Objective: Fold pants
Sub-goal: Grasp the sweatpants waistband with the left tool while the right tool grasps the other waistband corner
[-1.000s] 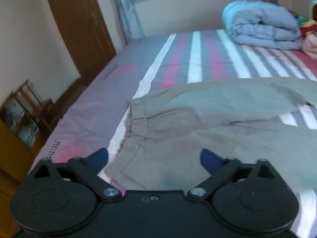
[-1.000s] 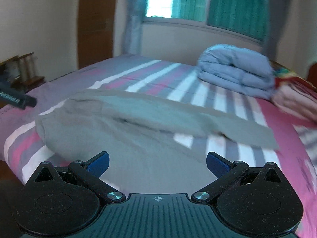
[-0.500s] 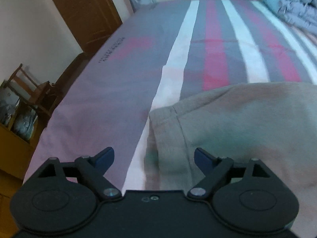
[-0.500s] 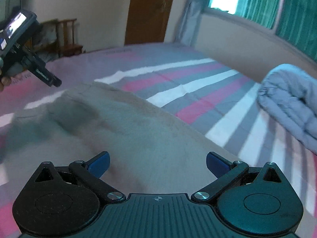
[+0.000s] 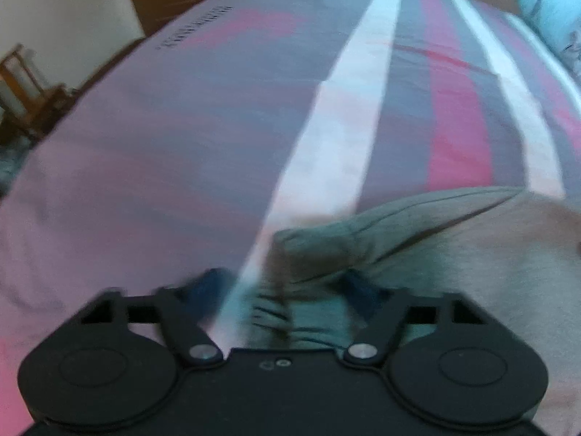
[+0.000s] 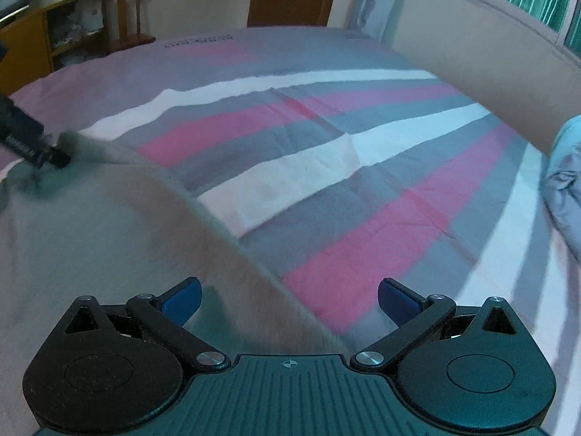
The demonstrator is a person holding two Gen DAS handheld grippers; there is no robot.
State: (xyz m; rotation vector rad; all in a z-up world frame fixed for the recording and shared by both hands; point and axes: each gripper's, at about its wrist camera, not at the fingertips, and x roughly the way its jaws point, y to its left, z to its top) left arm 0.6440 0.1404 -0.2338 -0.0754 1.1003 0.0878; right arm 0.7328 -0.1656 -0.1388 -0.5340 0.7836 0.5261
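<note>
Our left gripper (image 5: 287,285) is right at the corner of the pants (image 5: 454,258). The gray cloth sits between its two blue fingers (image 5: 357,287), bunched up and lifted a little off the striped bed sheet (image 5: 181,145). The picture is blurry there. The jaws look partly closed around the cloth, but we cannot tell if they pinch it tight yet.

From this gripper, the rest of the pants runs off to the right. The long way of the pants goes sideways across the bed, not away from us.

Our right gripper (image 6: 288,296) is wide open and holds nothing. The far edge of the pants (image 6: 90,236) runs slanted under it, from far on the left to close in the middle. Its left finger (image 6: 181,298) is over the cloth, and its right finger (image 6: 395,299) is over the bare sheet. So the edge lies just between the jaws, a bit below them. Far to its left we see the left gripper's tip (image 6: 32,145) at the corner of the pants.

We think the left hand is nearer to a grip. The right one needs to drop down onto the edge.
</note>
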